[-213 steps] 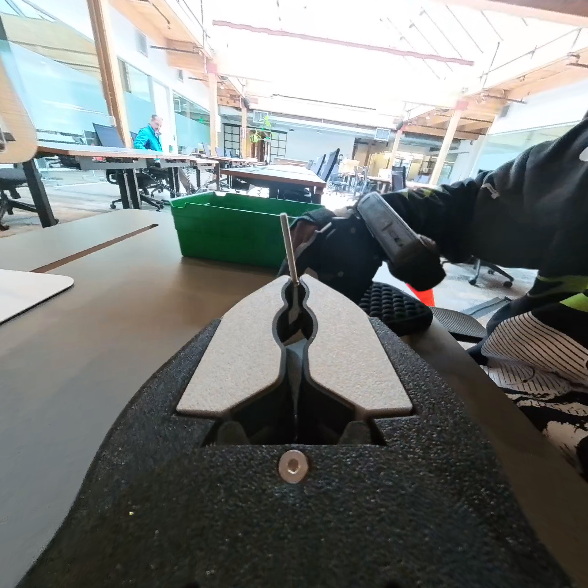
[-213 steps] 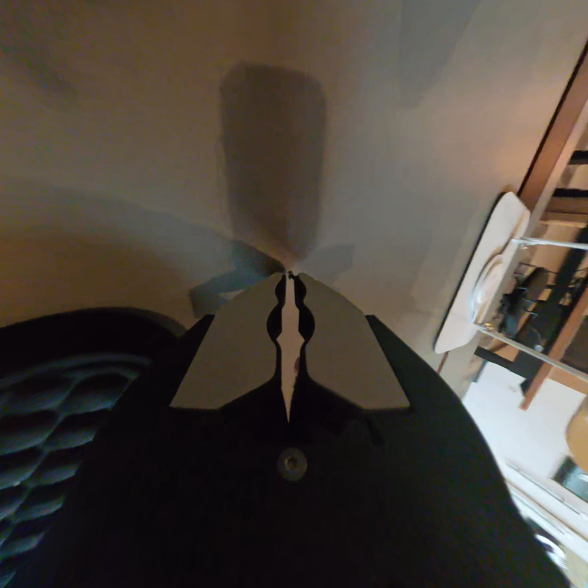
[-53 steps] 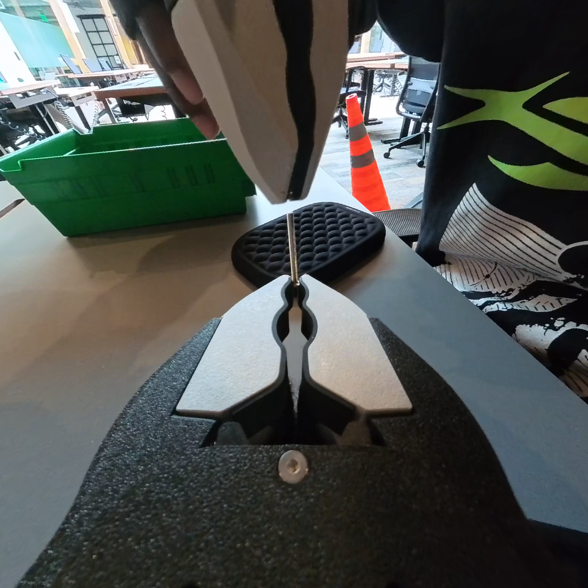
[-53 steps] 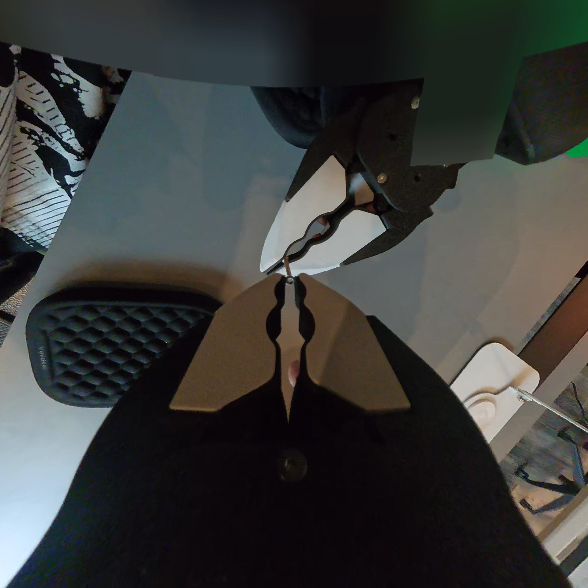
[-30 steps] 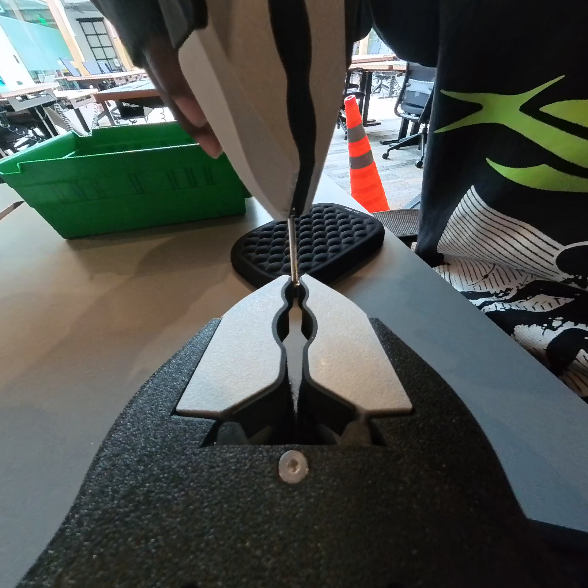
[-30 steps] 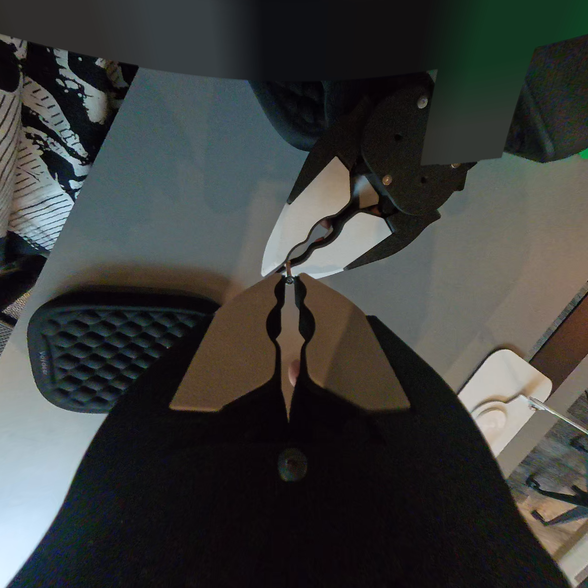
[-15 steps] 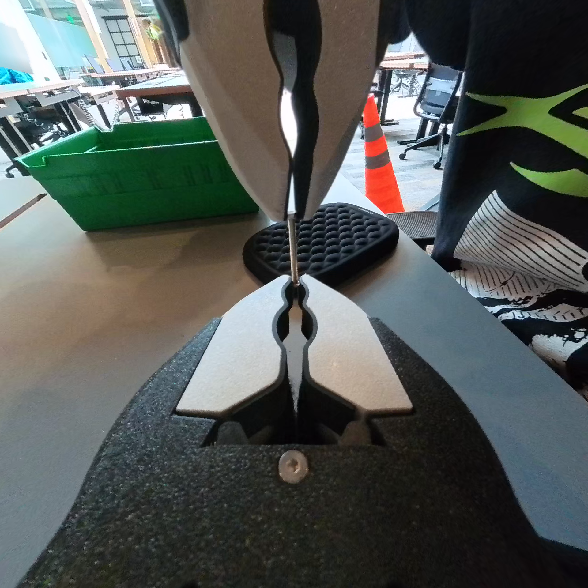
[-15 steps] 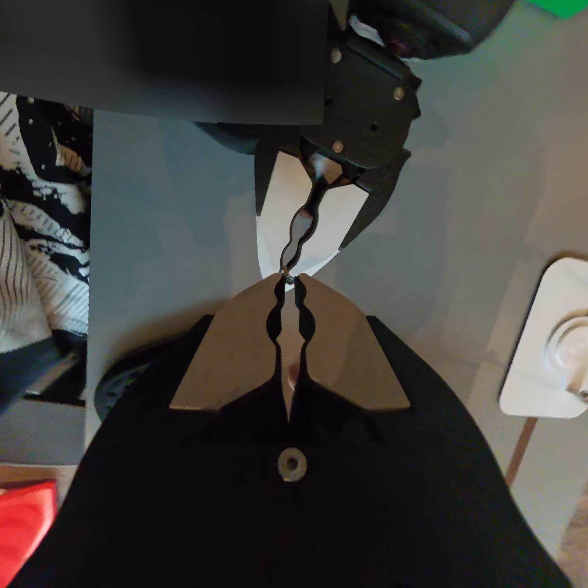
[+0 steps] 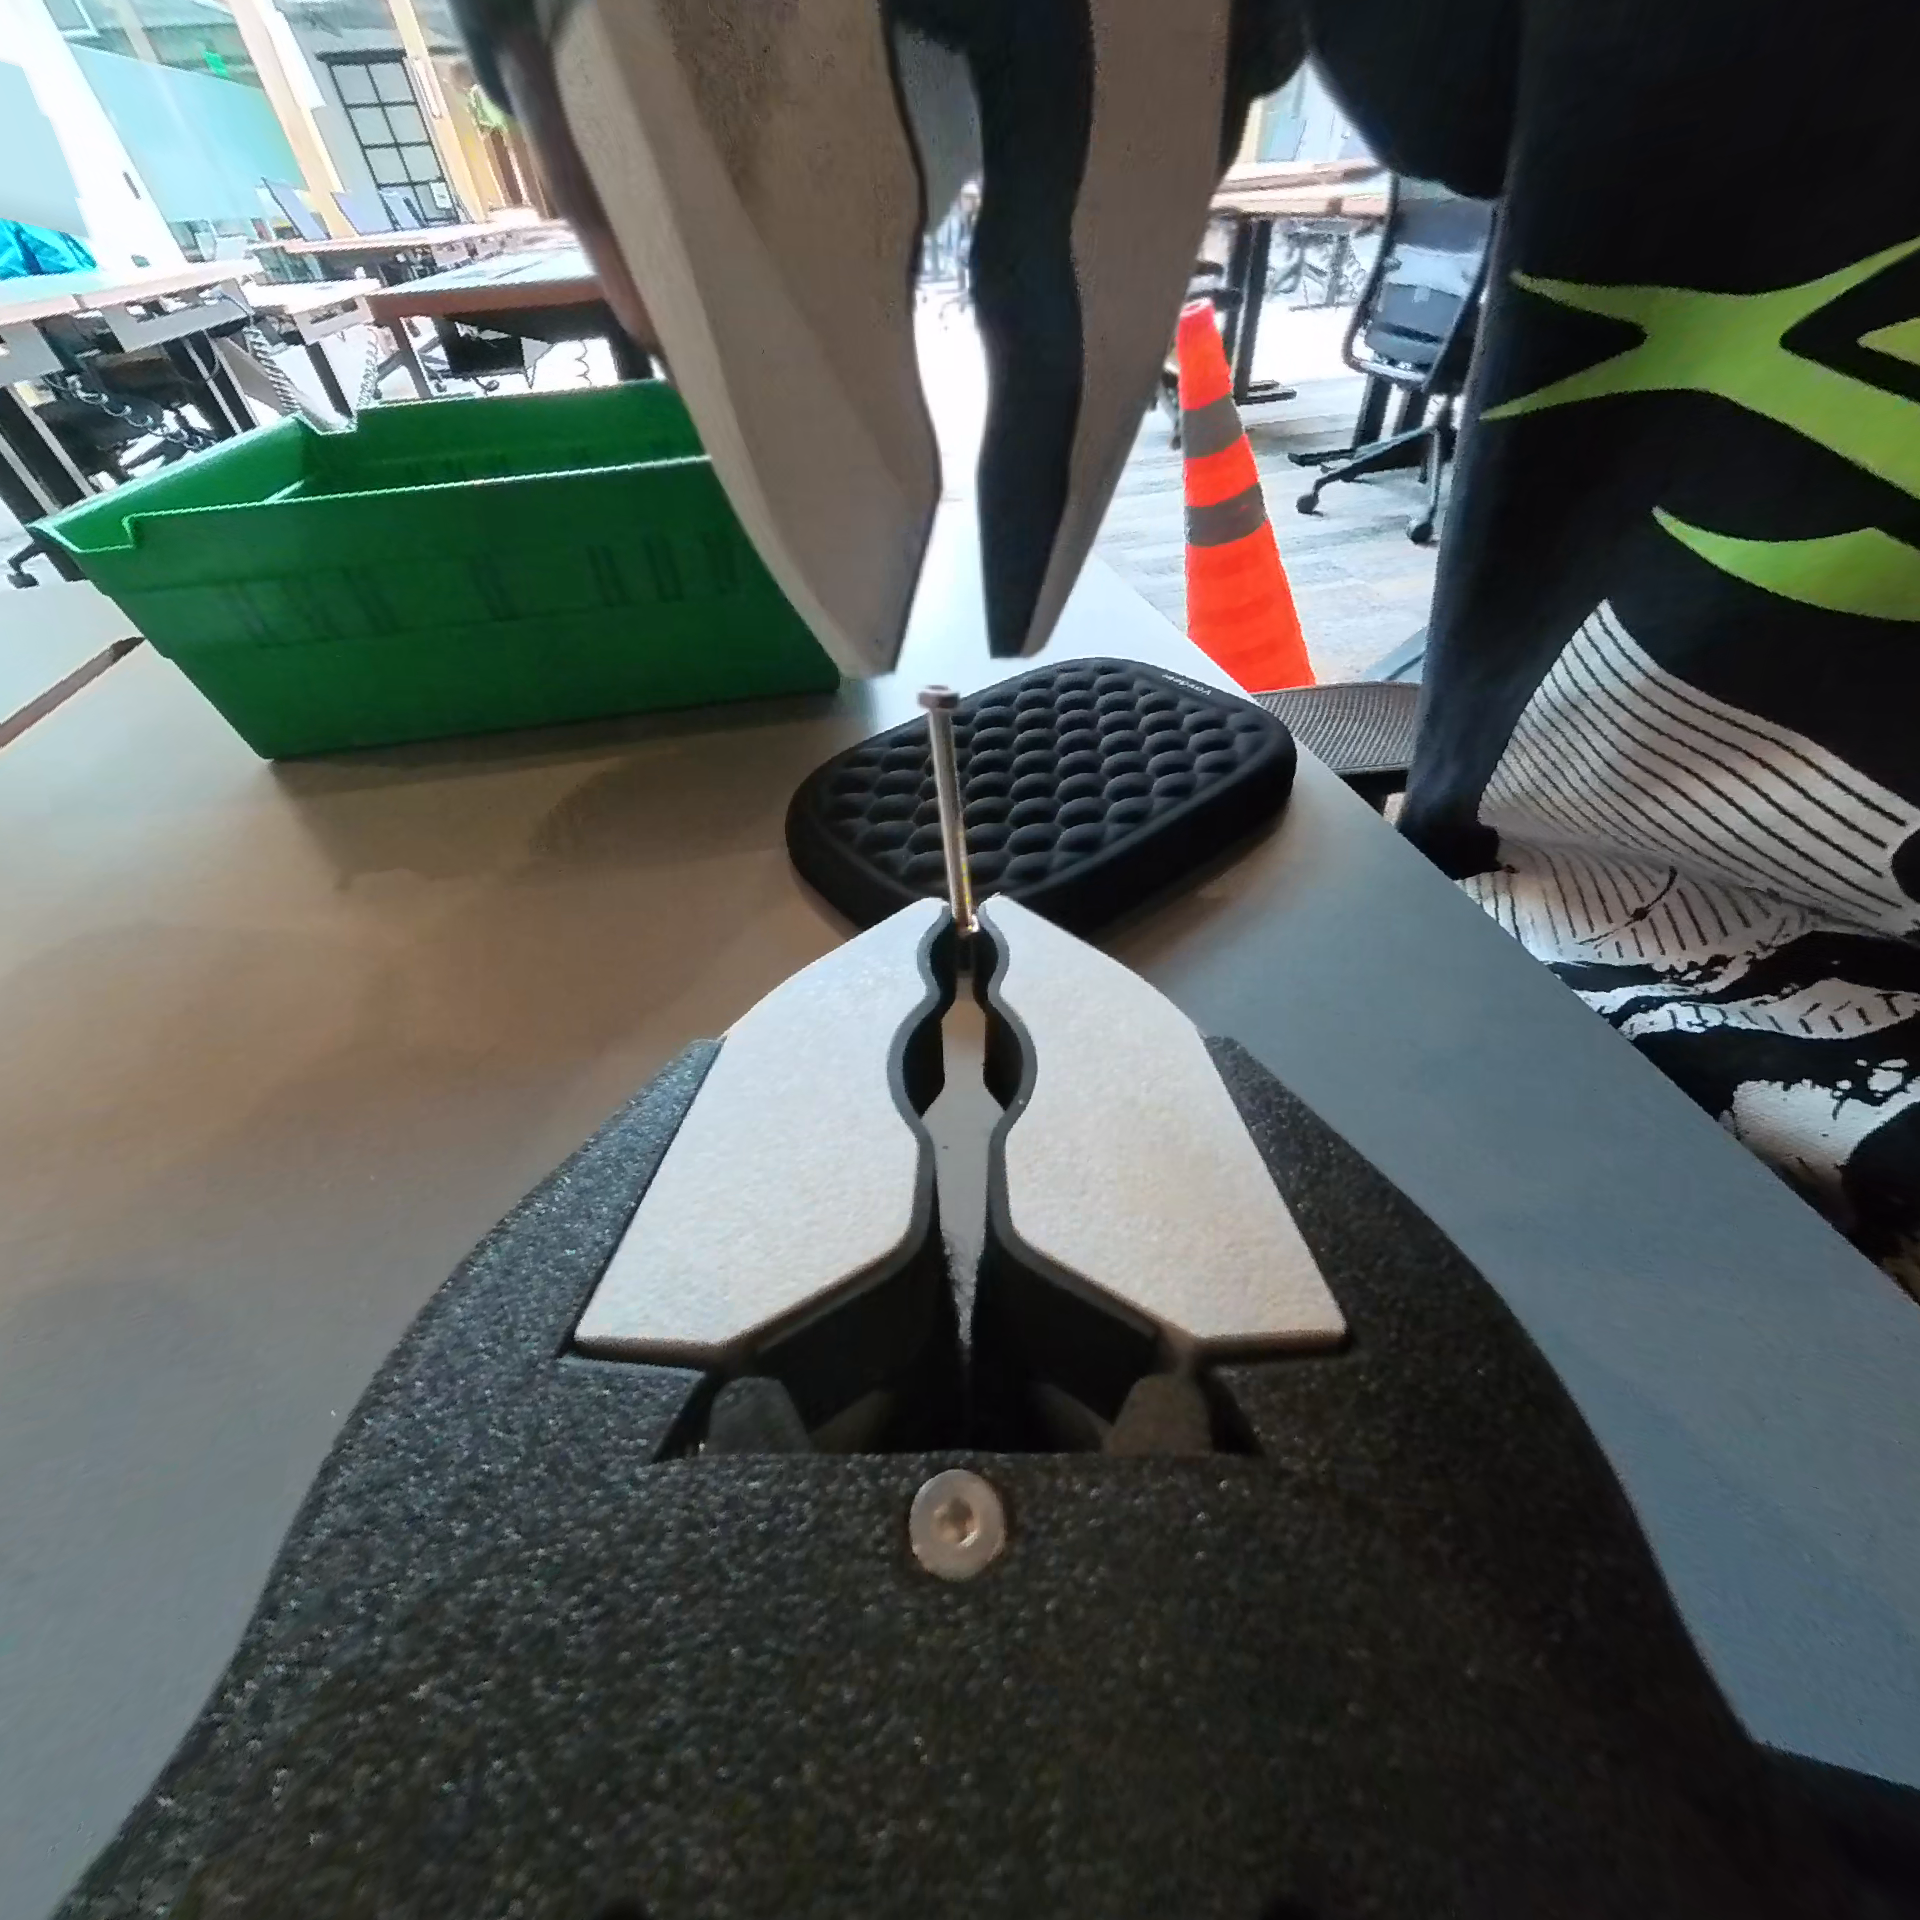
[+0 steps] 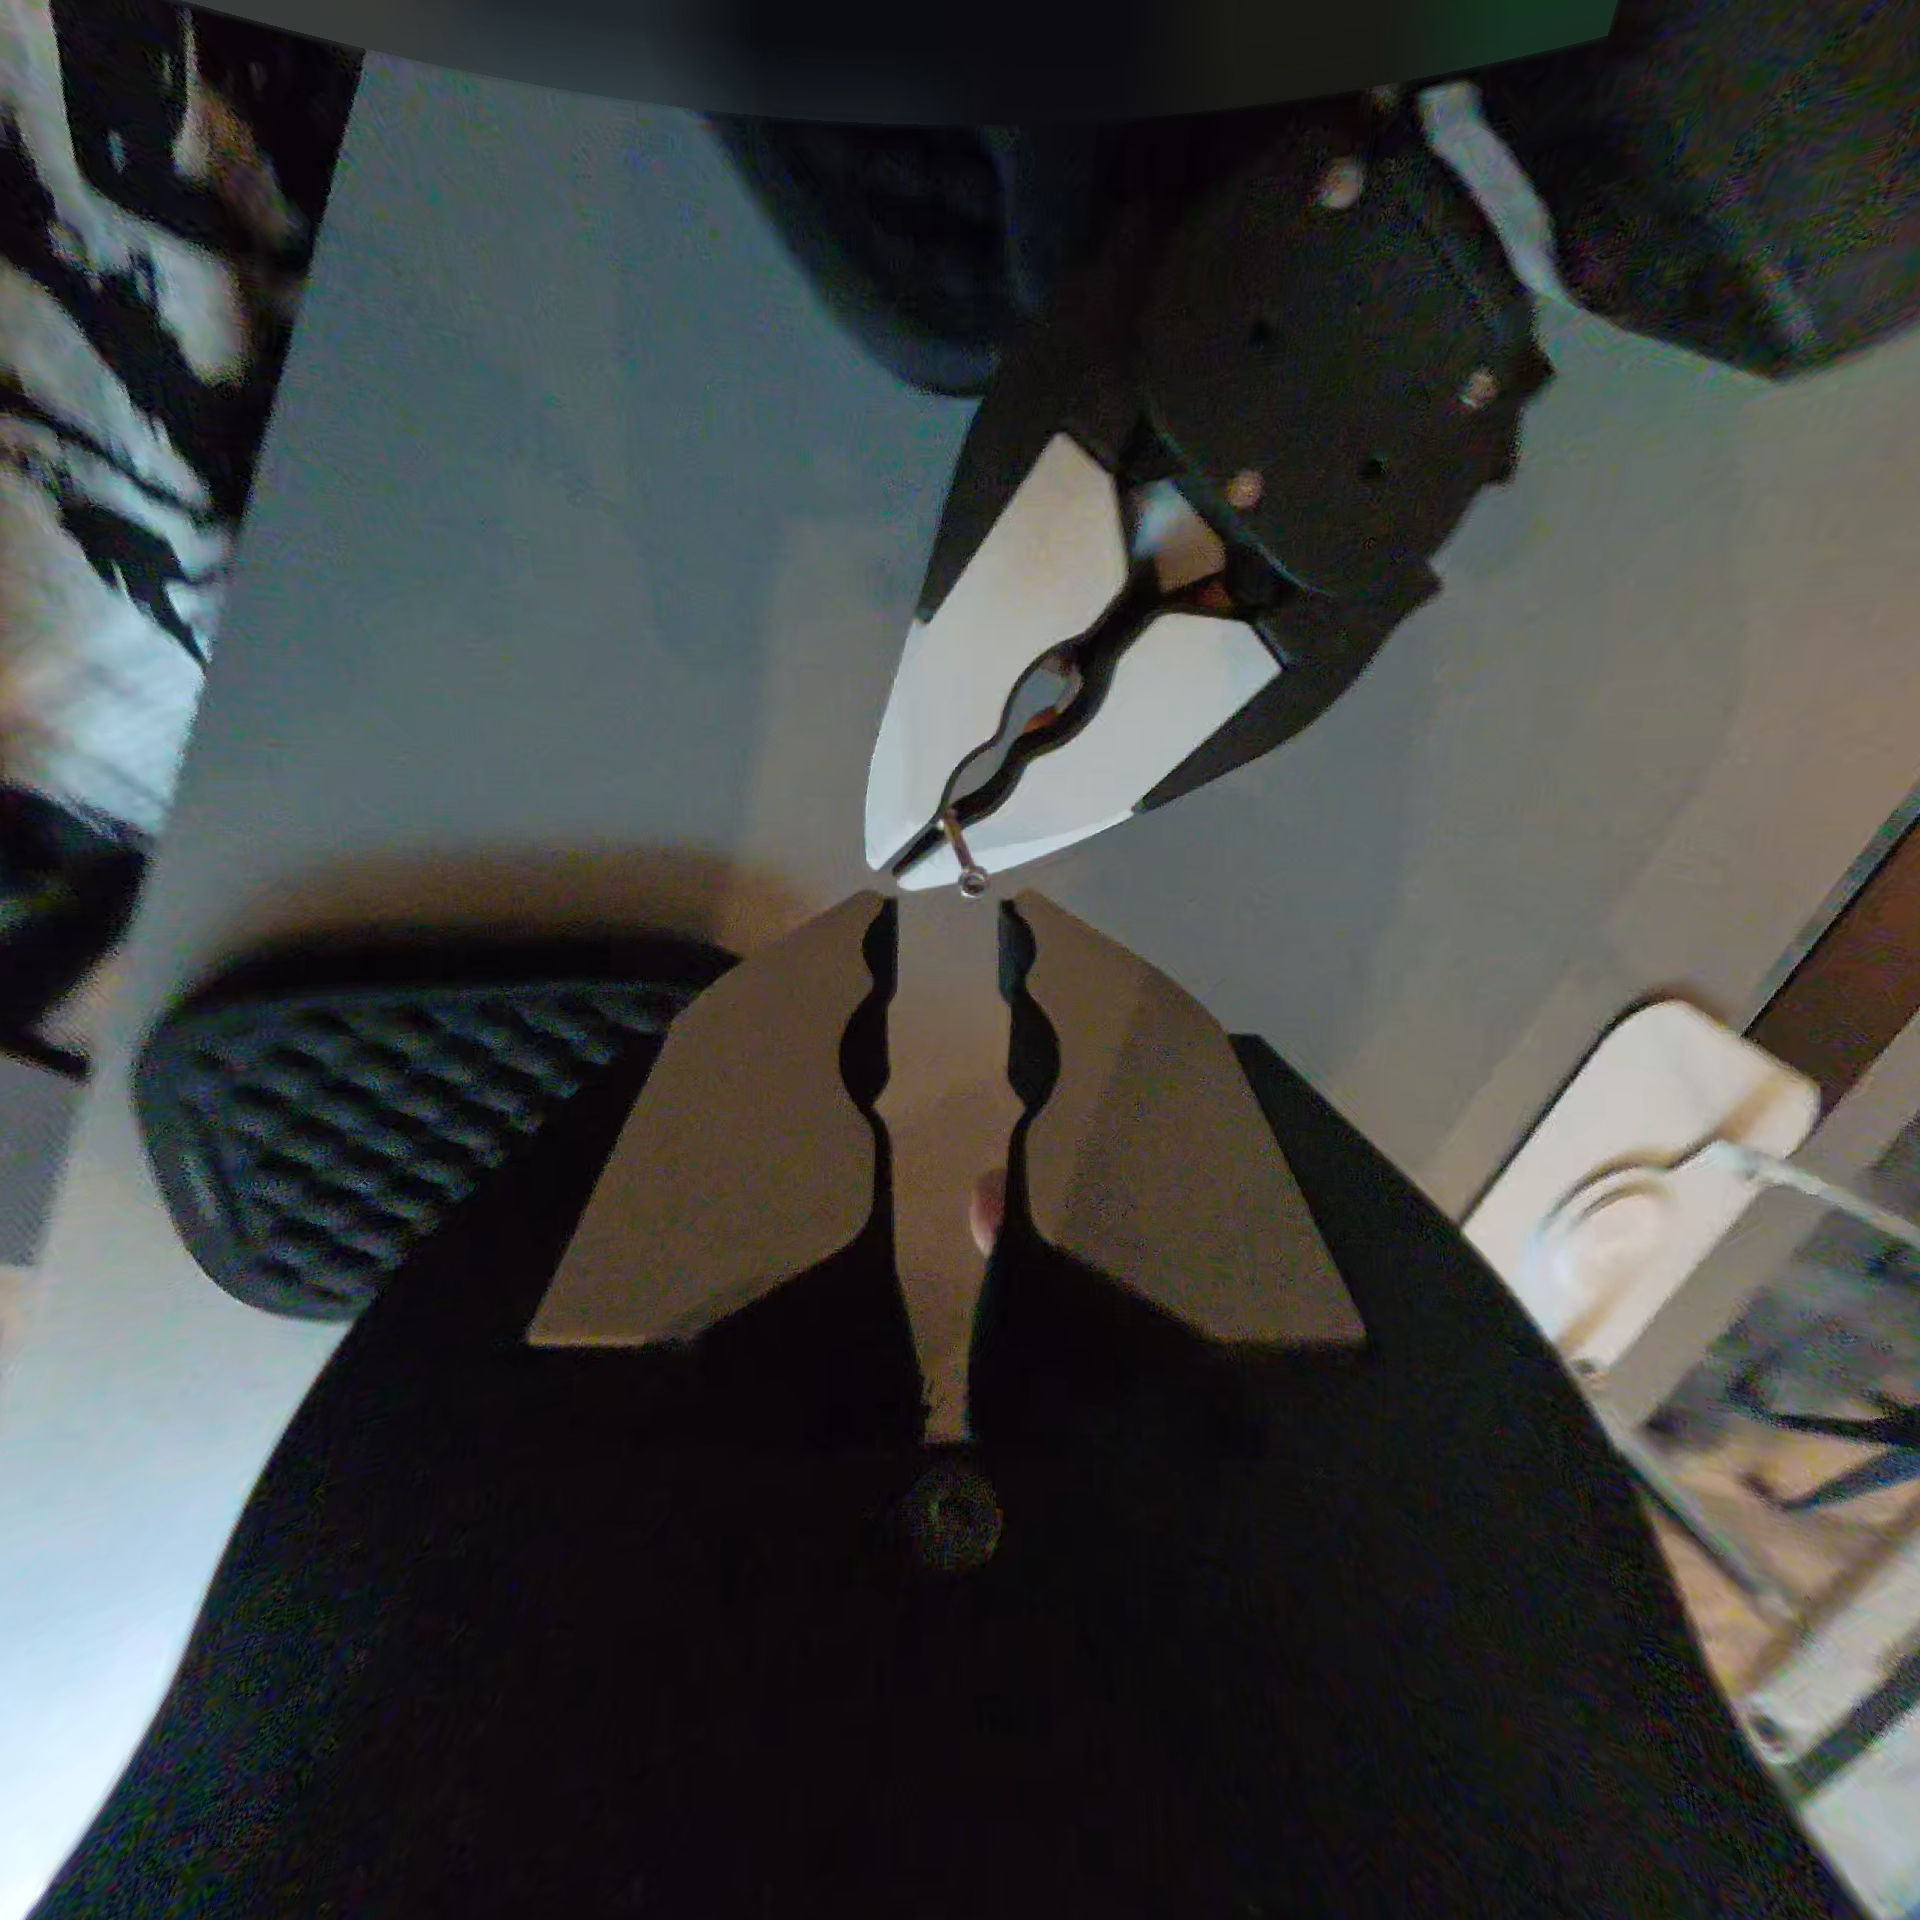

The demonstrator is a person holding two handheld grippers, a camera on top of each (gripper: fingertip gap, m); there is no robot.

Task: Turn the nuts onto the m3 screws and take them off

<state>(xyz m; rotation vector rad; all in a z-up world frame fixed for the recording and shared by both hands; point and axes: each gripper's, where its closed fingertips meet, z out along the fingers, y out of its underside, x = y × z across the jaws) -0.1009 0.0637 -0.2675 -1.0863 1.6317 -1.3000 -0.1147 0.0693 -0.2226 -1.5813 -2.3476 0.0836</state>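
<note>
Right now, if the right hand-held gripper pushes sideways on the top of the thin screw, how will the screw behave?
The screw looks like stiff metal, so it probably will not bend. It is long and thin, and the left hand-held gripper clamps only its lower end, so a side push may well tilt it in the grip. If it drops on the table, it would likely roll.

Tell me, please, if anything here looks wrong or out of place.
Nothing stands out. The left gripper pinches a thin screw that stands upright with a small nut at its top. The right gripper hangs open just above, apart from it. The black mat lies flat.
</note>
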